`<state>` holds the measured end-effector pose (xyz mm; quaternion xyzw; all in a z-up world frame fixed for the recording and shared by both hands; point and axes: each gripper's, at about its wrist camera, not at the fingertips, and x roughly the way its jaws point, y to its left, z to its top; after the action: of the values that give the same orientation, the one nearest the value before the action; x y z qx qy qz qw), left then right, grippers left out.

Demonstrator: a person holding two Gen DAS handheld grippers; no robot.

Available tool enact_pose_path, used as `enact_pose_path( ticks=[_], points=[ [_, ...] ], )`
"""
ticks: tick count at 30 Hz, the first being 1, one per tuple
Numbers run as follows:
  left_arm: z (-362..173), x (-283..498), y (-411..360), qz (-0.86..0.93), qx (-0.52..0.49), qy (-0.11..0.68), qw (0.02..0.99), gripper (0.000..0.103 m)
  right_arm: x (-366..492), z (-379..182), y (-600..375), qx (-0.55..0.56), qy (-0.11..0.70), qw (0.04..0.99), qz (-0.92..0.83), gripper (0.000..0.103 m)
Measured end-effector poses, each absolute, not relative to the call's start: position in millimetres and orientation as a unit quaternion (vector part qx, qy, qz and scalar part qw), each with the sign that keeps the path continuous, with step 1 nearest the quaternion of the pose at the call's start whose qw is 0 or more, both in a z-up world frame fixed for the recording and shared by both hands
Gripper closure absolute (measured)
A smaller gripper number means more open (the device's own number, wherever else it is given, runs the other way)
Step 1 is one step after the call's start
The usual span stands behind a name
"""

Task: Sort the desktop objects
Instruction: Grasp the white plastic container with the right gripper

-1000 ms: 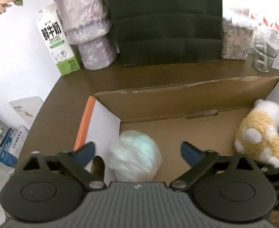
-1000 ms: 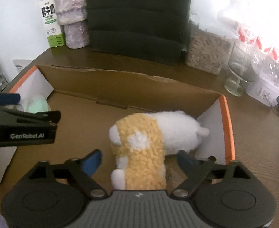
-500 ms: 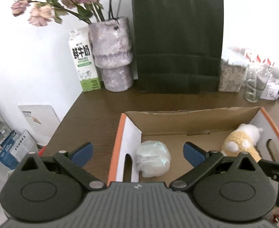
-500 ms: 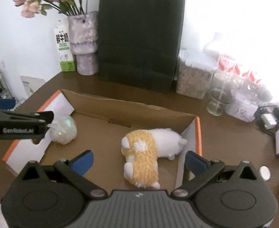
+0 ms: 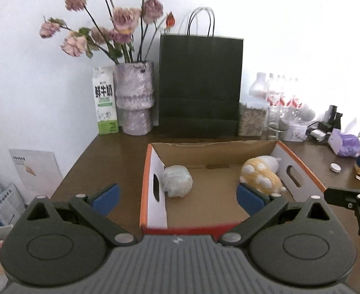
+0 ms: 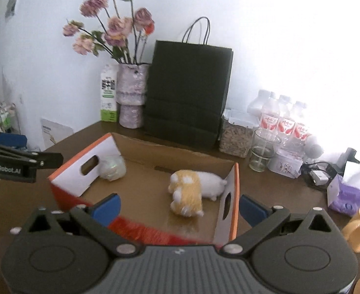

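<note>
An open cardboard box (image 5: 153, 171) (image 6: 232, 196) with orange edges sits on the brown desk. Inside it a pale greenish ball (image 5: 176, 181) (image 6: 113, 167) lies near the left wall. A yellow and white plush toy (image 5: 262, 174) (image 6: 192, 188) lies by the right wall. My left gripper (image 5: 177, 196) hangs open in front of the box, above its near edge, with nothing between its blue pads. My right gripper (image 6: 178, 207) is open too, empty, back from the box's near right corner.
A dark paper bag (image 5: 199, 85), a vase of pink flowers (image 5: 134, 103) and a milk carton (image 5: 105, 100) stand at the back. A jar, a glass (image 6: 262, 154), water bottles (image 6: 285, 122), a purple tissue pack (image 6: 346, 193) and an orange cup (image 6: 358, 227) crowd the right side.
Both grippers have pulled back and up out of the box, leaving the ball and the plush toy inside. The view now takes in the whole box and the back wall.
</note>
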<state>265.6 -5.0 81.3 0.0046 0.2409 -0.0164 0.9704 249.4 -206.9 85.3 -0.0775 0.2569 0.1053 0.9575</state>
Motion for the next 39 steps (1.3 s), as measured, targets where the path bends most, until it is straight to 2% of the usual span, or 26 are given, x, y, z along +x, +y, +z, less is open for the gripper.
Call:
enact_pose_path(
  ticks=[11, 21, 39],
  points=[
    [43.1, 183.5, 17.8, 0.011, -0.053, 0.223, 0.973, 0.000, 169.1, 43.5, -219.0, -0.020, 0.250, 0.964, 0.091, 0.000],
    [2.5, 143.3, 22.4, 0.044, -0.072, 0.263, 0.961, 0.000, 122.5, 0.5, -219.7, 0.009, 0.288, 0.954, 0.082, 0.000],
    [-6.2, 133.0, 17.9, 0.046, -0.050, 0.275, 0.959, 0.000, 114.0, 1.0, -207.8, 0.010, 0.275, 0.955, 0.107, 0.000]
  ],
)
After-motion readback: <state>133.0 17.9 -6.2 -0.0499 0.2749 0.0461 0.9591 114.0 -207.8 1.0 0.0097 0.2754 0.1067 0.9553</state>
